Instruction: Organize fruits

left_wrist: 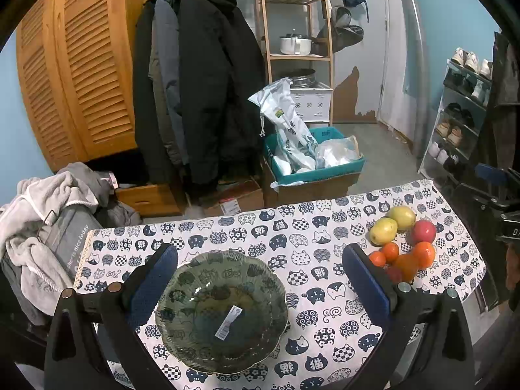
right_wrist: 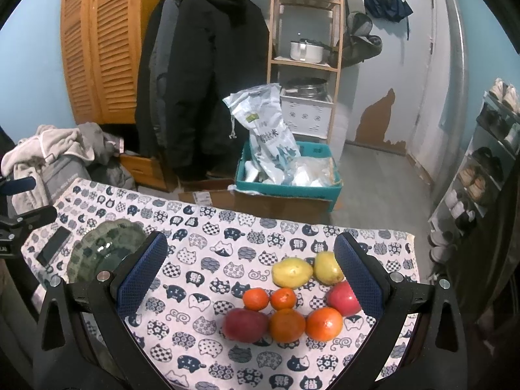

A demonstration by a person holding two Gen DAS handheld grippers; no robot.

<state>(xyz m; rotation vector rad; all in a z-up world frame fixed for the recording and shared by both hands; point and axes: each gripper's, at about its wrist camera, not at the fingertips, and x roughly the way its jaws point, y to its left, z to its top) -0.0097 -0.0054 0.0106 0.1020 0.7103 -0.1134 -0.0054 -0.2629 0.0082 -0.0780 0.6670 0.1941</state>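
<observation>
Apple [left_wrist: 394,273] half hidden behind right finger [left_wrist: 365,287].

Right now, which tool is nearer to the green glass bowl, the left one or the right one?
Left. The left tool is open directly over the green glass bowl. The right tool is open over the fruits, and the bowl lies off to its left.

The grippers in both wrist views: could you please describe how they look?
Both look alike. The left gripper and right gripper each have two flat fingers faced with dark blue dimpled pads on black, angular plastic frames with silver bolt heads. No cables or sleeves show.
</observation>
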